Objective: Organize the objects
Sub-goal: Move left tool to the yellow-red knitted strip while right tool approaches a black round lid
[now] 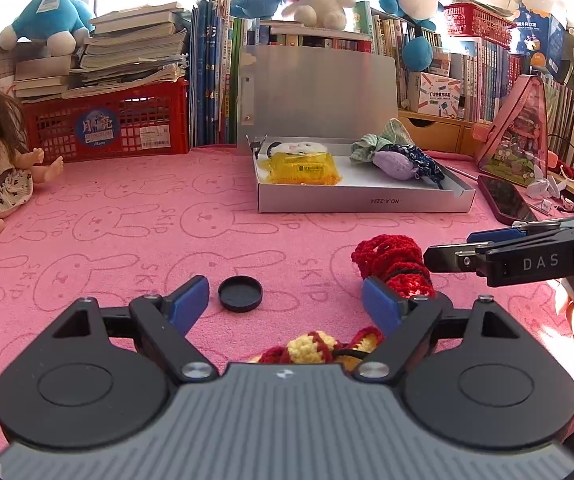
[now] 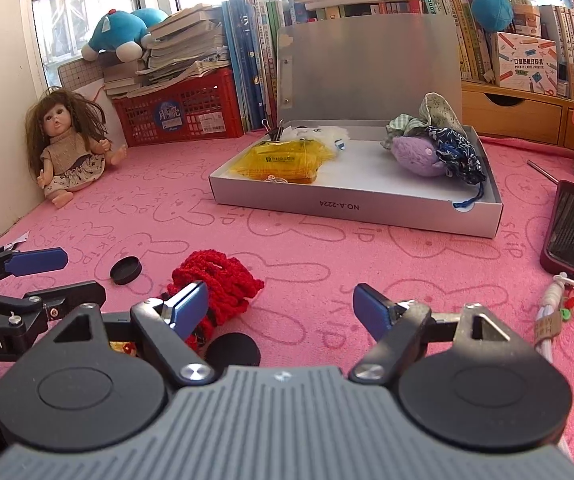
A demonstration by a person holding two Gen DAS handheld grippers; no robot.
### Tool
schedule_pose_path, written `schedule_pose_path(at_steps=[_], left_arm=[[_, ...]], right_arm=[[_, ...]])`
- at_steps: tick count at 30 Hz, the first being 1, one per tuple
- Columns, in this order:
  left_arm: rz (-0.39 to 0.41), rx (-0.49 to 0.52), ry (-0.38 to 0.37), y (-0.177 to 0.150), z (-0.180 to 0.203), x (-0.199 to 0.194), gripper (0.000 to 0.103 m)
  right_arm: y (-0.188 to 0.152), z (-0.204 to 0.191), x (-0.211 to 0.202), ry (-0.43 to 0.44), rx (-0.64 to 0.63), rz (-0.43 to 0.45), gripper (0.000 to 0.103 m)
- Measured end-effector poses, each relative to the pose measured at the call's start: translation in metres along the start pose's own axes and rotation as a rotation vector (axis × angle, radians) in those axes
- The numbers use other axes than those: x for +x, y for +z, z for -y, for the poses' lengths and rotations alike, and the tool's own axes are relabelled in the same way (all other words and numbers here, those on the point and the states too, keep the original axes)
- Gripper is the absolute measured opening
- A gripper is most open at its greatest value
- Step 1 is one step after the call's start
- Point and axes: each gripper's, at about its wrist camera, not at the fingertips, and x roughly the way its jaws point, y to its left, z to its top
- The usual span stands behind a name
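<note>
Left gripper (image 1: 285, 300) low, fingers apart, empty

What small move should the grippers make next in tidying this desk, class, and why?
Probably ease the left gripper forward and close on the red crochet piece. Both grippers are open and empty, the yarn lies loose on the pink cloth nearest the left fingers, and the open grey box behind has bare space.

A home, most likely a child's room or study corner. The worktop wears a pink towel cloth printed with rabbits (image 1: 127, 216). At twelve o'clock stand rows of upright children's books (image 1: 215, 72), with blue and white plush toys (image 1: 51, 16) perched on top. A brown-haired baby doll in a knitted top (image 2: 67, 144) sits at ten o'clock beside a red plastic crate (image 1: 119, 124) under stacked paperbacks.
</note>
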Motion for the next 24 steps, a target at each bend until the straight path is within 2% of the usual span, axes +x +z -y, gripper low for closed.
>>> schedule_pose_path(at_steps=[7, 17, 24], left_arm=[[0.01, -0.008, 0.017, -0.012, -0.006, -0.014, 0.087], [-0.011, 0.038, -0.024, -0.024, 0.006, -0.014, 0.086], [-0.027, 0.071, -0.033, -0.029, 0.014, -0.006, 0.083]], right_arm=[[-0.009, -0.008, -0.003, -0.08, -0.09, -0.02, 0.087], [-0.023, -0.029, -0.003, -0.052, -0.199, -0.046, 0.086], [-0.026, -0.035, 0.003, -0.021, -0.199, -0.061, 0.072]])
